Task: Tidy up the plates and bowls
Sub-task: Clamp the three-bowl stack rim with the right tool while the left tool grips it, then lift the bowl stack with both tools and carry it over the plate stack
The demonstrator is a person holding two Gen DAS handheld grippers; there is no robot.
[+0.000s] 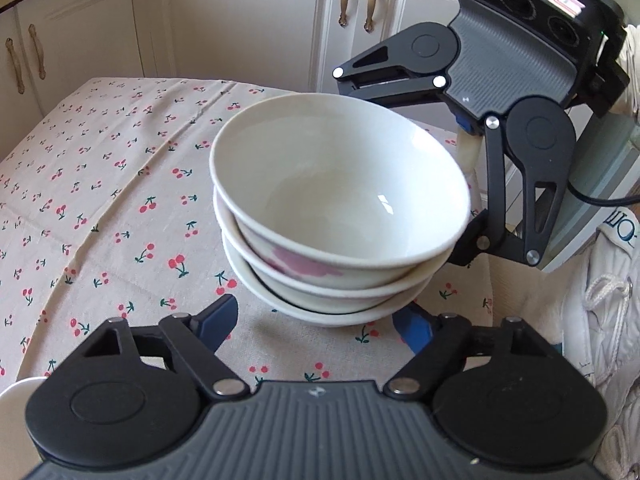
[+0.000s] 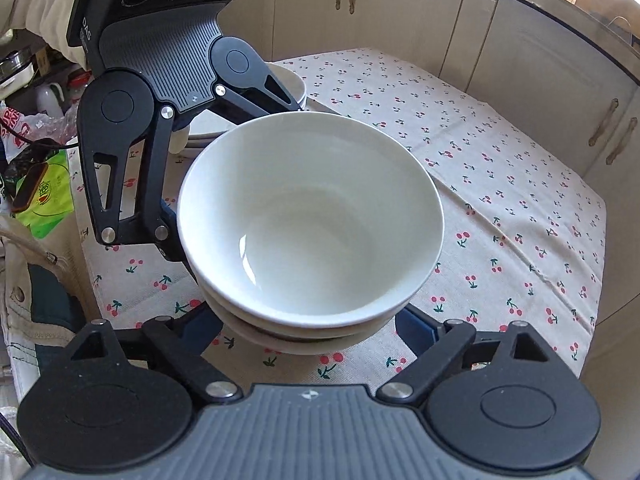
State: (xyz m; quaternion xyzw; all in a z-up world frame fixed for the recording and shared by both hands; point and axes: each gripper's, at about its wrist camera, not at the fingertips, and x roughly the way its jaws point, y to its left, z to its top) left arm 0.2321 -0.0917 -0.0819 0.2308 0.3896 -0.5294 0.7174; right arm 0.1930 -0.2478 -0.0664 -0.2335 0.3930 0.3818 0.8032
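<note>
Three white bowls are nested in a stack (image 1: 340, 216) on the cherry-print tablecloth (image 1: 100, 184); the stack also shows in the right wrist view (image 2: 310, 220). The middle bowl has a pink mark on its side. My left gripper (image 1: 320, 320) is open, its blue-tipped fingers either side of the stack's base. My right gripper (image 2: 310, 328) is open too, straddling the stack's lower bowls from the opposite side. Each gripper shows in the other's view, close against the stack. Whether the fingers touch the bowls is hidden.
A stack of white plates (image 2: 288, 84) sits on the table behind the left gripper. A white plate's edge (image 1: 20, 390) shows at the near left. Cabinets (image 1: 240, 20) stand past the table. Bags and clutter (image 2: 36, 148) lie off the table's edge.
</note>
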